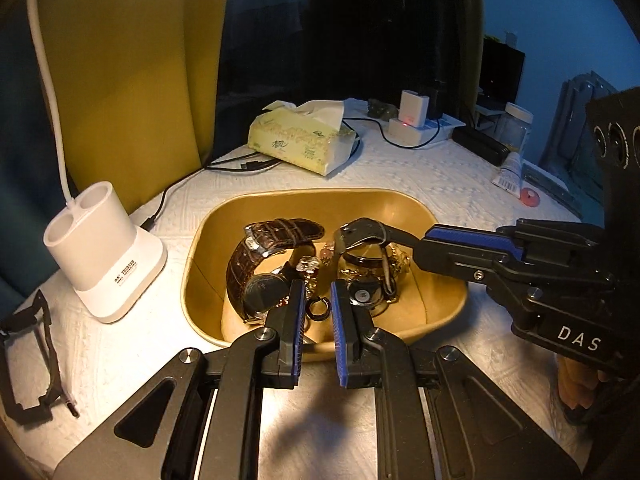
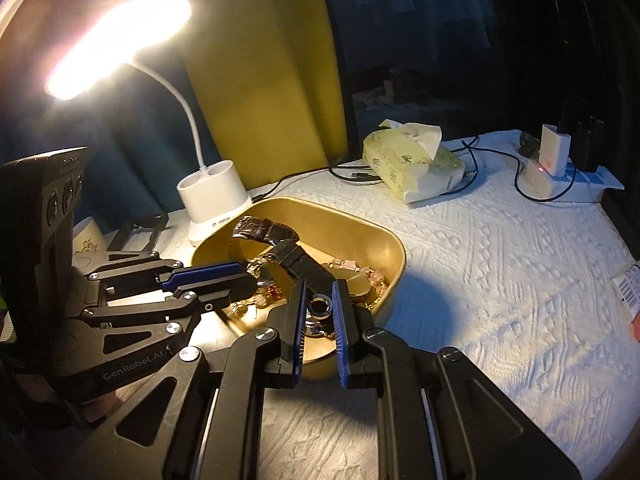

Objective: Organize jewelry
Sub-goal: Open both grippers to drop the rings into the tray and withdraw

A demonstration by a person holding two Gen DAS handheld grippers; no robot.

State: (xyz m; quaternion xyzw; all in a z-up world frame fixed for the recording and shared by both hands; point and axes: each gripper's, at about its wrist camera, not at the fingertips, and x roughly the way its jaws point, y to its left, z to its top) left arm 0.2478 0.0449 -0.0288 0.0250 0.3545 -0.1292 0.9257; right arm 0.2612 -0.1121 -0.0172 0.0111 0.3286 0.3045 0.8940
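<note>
Left gripper [image 1: 316, 300] is hovering over the near edge of the gold tray [image 1: 440, 308], fingers nearly closed with just a slim gap – nothing pinched as far as I can see. A dark ring [image 1: 318, 309] lies in the tray right between and below its tips, and the brown leather watch [image 1: 260, 256] sits just left of the left finger. Right of the fingers there's a black-strap watch [image 1: 362, 264] on a pile of gold chain. The right gripper [image 2: 320, 304] comes in from that side – also almost shut, and a silver ring [image 2: 320, 305] sits between its pads, though I can't tell if it's actually gripped.
</note>
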